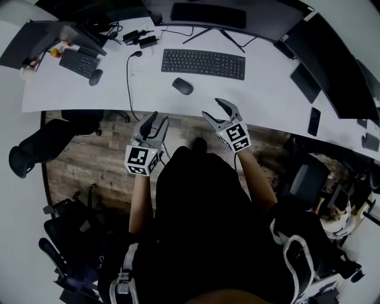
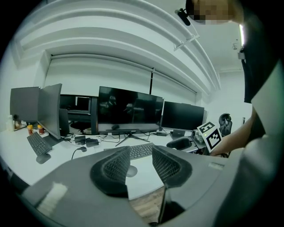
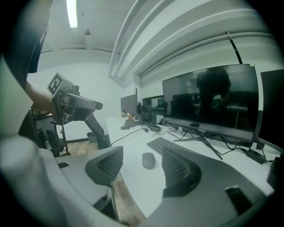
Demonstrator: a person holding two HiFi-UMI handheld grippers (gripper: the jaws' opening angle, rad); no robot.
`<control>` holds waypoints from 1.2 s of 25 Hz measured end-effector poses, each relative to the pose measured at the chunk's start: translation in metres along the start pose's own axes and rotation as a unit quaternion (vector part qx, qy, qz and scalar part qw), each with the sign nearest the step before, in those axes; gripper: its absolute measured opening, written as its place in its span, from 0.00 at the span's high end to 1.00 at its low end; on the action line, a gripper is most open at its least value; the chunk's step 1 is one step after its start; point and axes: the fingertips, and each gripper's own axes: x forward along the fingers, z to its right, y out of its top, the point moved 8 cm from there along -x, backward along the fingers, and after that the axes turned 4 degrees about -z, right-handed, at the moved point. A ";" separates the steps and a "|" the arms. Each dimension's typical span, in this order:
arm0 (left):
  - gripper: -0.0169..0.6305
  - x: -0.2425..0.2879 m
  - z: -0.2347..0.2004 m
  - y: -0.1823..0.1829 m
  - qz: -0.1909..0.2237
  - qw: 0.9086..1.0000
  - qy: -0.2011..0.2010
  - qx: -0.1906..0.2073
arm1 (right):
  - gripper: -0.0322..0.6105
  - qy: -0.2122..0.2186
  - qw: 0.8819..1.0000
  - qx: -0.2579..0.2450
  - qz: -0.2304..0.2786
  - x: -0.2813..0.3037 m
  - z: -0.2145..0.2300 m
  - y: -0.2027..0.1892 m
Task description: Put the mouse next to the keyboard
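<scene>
White surface [image 1: 267, 89] curves across the head view and carries a wide dark monitor [image 1: 208, 15] at its far side. A black keyboard [image 1: 203, 63] lies in front of the monitor's stand. Closer to the person, both tools hang by the surface's near edge, above a wooden floor [image 1: 83, 160]. The left tool [image 1: 160, 119] has its jaws apart with nothing between the pads. The right tool [image 1: 212, 108] is spread the same way and grips nothing. The dark mouse [image 1: 182, 86] rests on the surface just in front of the keyboard's left part, not touching it. It lies beyond both tools and neither touches it.
</scene>
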 end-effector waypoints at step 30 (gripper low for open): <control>0.73 0.022 -0.052 0.001 0.009 1.000 0.002 -0.017 | 0.53 0.020 0.999 -0.021 -0.029 0.049 0.000 0.018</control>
